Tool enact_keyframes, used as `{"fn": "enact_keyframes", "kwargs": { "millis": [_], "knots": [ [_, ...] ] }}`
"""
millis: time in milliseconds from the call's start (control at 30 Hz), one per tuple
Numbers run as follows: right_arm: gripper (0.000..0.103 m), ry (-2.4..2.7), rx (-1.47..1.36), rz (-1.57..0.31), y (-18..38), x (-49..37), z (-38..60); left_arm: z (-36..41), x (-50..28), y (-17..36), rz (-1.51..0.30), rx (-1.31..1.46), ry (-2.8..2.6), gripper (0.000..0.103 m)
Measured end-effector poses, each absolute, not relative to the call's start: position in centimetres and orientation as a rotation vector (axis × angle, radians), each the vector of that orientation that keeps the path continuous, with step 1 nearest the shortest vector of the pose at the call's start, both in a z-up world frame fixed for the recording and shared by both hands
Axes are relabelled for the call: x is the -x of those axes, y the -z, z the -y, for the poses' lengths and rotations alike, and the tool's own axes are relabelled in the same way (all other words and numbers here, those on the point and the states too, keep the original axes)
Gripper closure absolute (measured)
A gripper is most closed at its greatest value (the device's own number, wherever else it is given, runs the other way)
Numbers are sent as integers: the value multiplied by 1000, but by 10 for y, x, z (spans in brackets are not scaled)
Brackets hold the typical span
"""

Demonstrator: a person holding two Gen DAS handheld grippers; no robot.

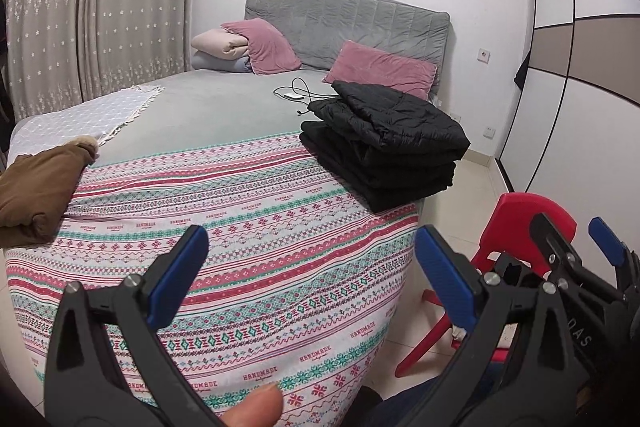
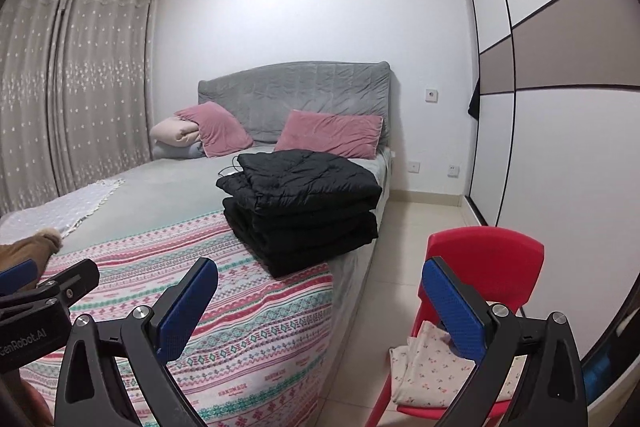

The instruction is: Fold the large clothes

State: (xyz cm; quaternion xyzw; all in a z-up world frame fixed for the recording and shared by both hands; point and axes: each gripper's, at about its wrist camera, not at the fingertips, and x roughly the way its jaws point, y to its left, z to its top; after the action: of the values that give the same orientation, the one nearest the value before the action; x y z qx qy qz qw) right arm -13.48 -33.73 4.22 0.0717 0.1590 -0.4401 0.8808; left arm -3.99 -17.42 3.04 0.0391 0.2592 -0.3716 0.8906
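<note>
The left gripper [image 1: 310, 279], black-framed with blue ribbed pads, hangs over the foot of the bed with its fingers spread wide apart and nothing between them. The right gripper [image 2: 320, 311] is likewise spread and empty, held beside the bed over the pale tiled floor [image 2: 384, 291].

The stack of folded black padded clothes [image 1: 384, 143] lies on the bed's right edge, partly on the pink-and-teal striped patterned blanket [image 1: 224, 227] and partly on the grey bedsheet [image 1: 208, 111]. A brown plush garment [image 1: 38, 187] lies at the left edge, cut off by the frame, so its full shape cannot be made out. A thin black cable with a small white device [image 1: 298, 93] runs behind the black stack and is partly hidden by it.

A red plastic chair [image 2: 484, 263] stands beside the bed; a white floral cloth [image 2: 432, 375] lies on its seat, partly covered by the right gripper's finger.
</note>
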Motion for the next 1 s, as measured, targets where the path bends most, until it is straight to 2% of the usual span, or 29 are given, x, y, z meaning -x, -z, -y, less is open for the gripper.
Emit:
{"fn": "enact_keyframes", "kwargs": {
  "millis": [1000],
  "knots": [
    [0,906,-145,-334,-42,134,337,180,41,-25,-563,-97,765,1]
  ]
}}
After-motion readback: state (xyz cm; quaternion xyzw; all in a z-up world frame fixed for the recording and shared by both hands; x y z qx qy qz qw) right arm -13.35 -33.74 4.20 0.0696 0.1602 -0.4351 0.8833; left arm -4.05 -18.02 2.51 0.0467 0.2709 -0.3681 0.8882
